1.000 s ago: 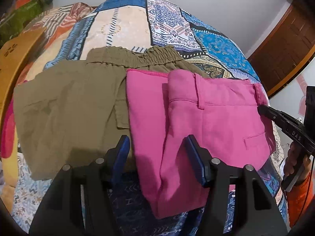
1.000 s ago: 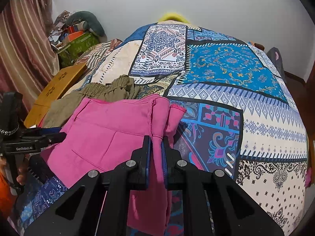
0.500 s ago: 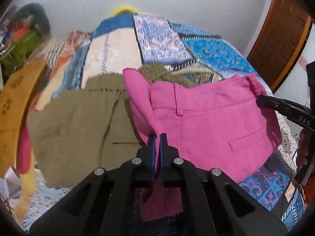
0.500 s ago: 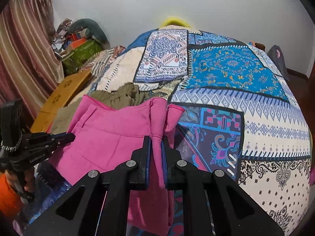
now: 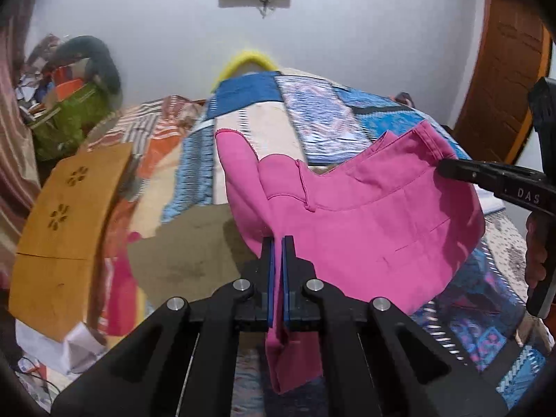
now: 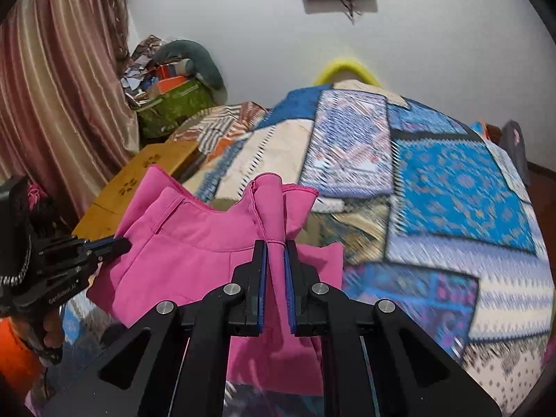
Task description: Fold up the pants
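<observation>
The folded pink pants [image 5: 365, 229] hang in the air above the bed, stretched between both grippers. My left gripper [image 5: 278, 243] is shut on their left edge. My right gripper [image 6: 275, 246] is shut on a bunched fold at their right edge; it also shows in the left wrist view [image 5: 443, 168]. In the right wrist view the pink pants [image 6: 194, 243] sag between my right gripper and the left gripper [image 6: 121, 243]. Folded olive pants [image 5: 194, 243] lie on the bed below, partly hidden.
The bed has a patchwork cover [image 6: 451, 180] in blue, cream and purple. A wooden board [image 5: 66, 222] lies at its left side. Clutter and a green bag [image 5: 66, 118] stand in the left corner, a curtain [image 6: 52, 87] beside. A wooden door [image 5: 504, 87] is at right.
My left gripper, open a second ago, has shut on the pink pants' left edge. Both grippers have lifted the pants off the bed, uncovering the olive pants.
</observation>
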The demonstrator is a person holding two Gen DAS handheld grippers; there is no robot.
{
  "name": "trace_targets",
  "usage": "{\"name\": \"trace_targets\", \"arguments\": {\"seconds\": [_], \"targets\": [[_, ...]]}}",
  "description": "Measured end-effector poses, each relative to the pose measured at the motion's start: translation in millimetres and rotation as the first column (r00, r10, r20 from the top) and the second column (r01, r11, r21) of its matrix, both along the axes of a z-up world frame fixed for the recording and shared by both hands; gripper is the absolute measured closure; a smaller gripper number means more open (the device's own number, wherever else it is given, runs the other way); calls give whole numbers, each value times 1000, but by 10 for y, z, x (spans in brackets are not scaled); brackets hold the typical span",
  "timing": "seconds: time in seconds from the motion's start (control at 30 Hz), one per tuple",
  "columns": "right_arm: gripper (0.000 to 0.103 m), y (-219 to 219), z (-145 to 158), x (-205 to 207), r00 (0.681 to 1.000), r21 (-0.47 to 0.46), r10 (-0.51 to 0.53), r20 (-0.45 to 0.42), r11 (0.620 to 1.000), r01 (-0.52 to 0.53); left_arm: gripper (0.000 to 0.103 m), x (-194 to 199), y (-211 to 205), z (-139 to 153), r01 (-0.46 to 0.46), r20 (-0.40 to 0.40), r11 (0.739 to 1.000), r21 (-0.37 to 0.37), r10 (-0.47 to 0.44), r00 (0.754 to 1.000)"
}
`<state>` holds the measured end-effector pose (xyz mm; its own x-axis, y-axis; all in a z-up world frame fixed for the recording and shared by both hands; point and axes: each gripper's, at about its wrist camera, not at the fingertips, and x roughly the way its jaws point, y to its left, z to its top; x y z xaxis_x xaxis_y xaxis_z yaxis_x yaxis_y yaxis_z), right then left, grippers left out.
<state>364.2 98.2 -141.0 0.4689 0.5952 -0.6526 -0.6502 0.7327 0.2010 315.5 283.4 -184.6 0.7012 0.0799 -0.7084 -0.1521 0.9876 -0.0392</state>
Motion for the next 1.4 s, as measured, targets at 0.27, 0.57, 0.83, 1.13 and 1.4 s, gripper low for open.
{"name": "trace_targets", "arguments": {"seconds": [0.27,0.57,0.83,1.13,1.4], "targets": [[94,618,-346,248,999,-70,33,-33,997,-36,100,159,540,-455,-61,-114,997,-46,56,992],[78,711,-693,352,1000,-266,0,-23,964,-6,85,144,627,-754,-86,-173,996,21,88,981],[58,355,-297,230,999,-189,-53,3,981,52,81,-11,553,-376,-134,-142,990,41,139,980],[58,-88,749,-586,981,-34,-18,191,999,25,81,-647,95,709,-131,82,991,2,130,988],[58,-556,1575,-1610,939,135,-26,343,991,-22,81,-1545,-546,1667,-88,304,996,30,75,950]]}}
